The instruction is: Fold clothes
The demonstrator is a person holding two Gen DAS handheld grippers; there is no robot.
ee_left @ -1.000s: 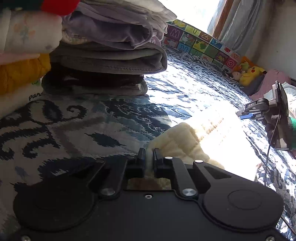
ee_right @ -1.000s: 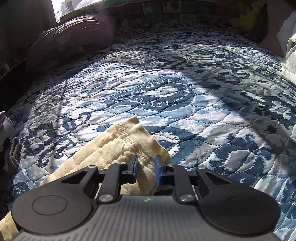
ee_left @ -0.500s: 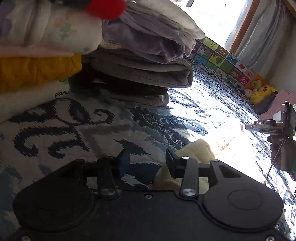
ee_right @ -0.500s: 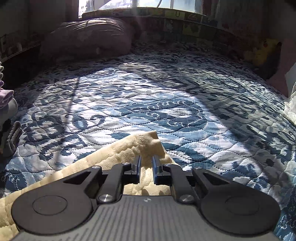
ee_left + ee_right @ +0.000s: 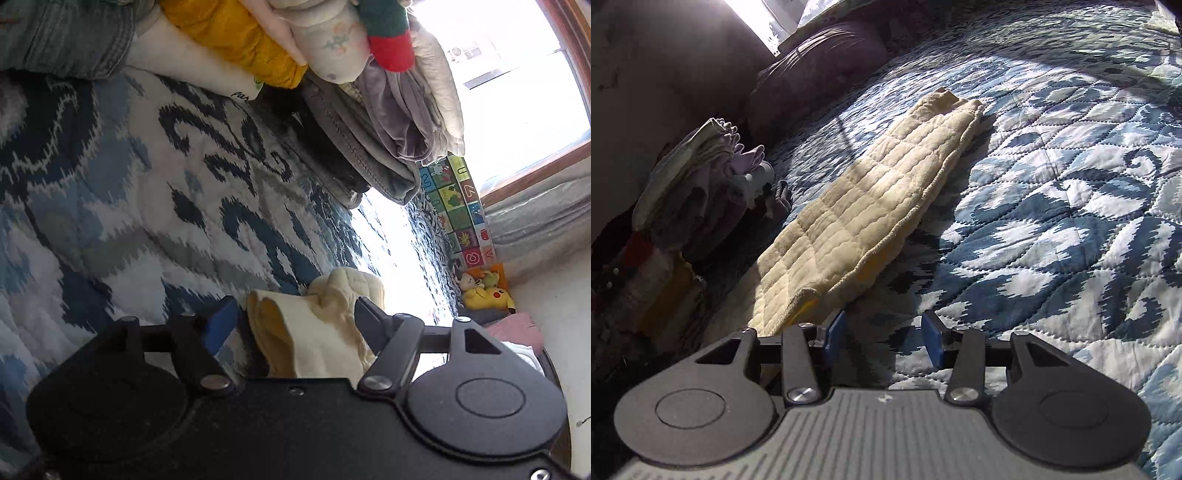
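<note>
A cream quilted garment (image 5: 871, 192) lies folded into a long narrow strip on the blue patterned bedspread (image 5: 1052, 206). My right gripper (image 5: 882, 330) is open just off the strip's near end, its left finger beside the cloth edge and only bedspread between the fingers. In the left wrist view the camera is tilted. My left gripper (image 5: 295, 325) is wide open, and a bunched end of the cream garment (image 5: 317, 332) lies loose between its fingers.
A tall stack of folded clothes (image 5: 369, 129) stands close on the bedspread (image 5: 155, 221), also seen as the stack (image 5: 701, 192) left of the strip. A dark pillow (image 5: 820, 62) sits by the window. Plush toys (image 5: 484, 288) and an alphabet mat (image 5: 458, 206) line the far edge.
Both grippers opened and let go of the cream garment, the left first. The right gripper drew back, so the folded strip lies full length. The left view tilted sideways.
</note>
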